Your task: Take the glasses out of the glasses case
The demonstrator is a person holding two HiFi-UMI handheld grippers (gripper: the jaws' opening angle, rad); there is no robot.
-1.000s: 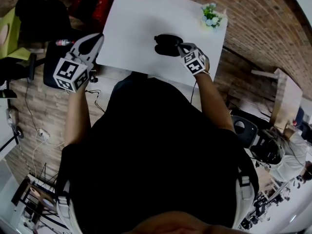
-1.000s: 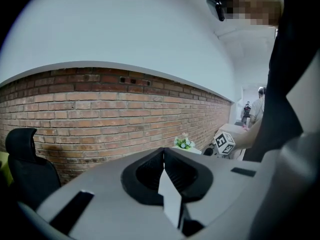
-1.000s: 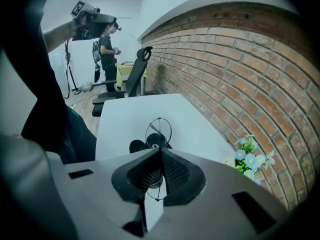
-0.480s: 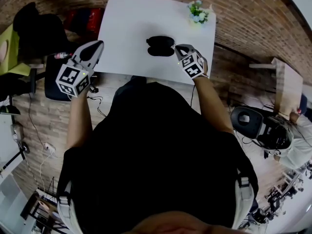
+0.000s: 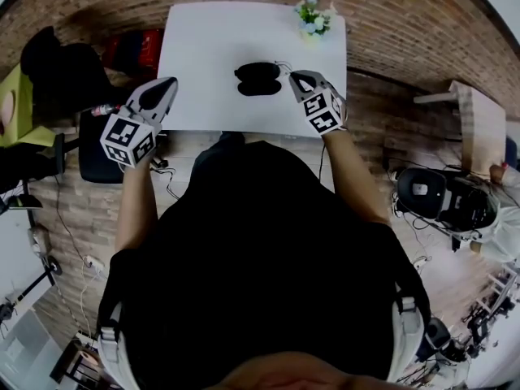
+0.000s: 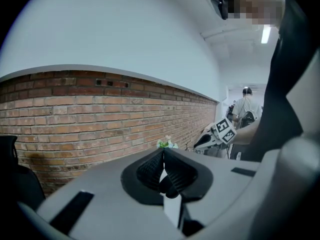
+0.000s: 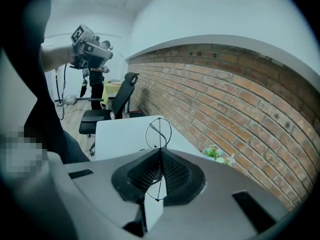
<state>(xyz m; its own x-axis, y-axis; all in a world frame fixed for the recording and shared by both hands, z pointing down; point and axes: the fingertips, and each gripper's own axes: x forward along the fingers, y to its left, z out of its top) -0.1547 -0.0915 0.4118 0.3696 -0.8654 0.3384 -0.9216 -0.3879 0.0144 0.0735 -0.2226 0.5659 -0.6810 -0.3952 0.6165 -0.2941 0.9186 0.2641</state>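
The glasses [image 7: 159, 132] are pinched in the right gripper [image 7: 160, 153] – the thin wire frame is only made out properly in that gripper's own view. In the head view the black case [image 5: 258, 78] is seen on the white table [image 5: 203, 39], just left of that gripper. The left gripper [image 6: 163, 153] is closed on nothing – held off the table's left edge.

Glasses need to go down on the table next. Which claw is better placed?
Right. The right claw is shut on the glasses, just beside the open case over the table. The left claw is shut, empty, at the table's left edge, away from the case.
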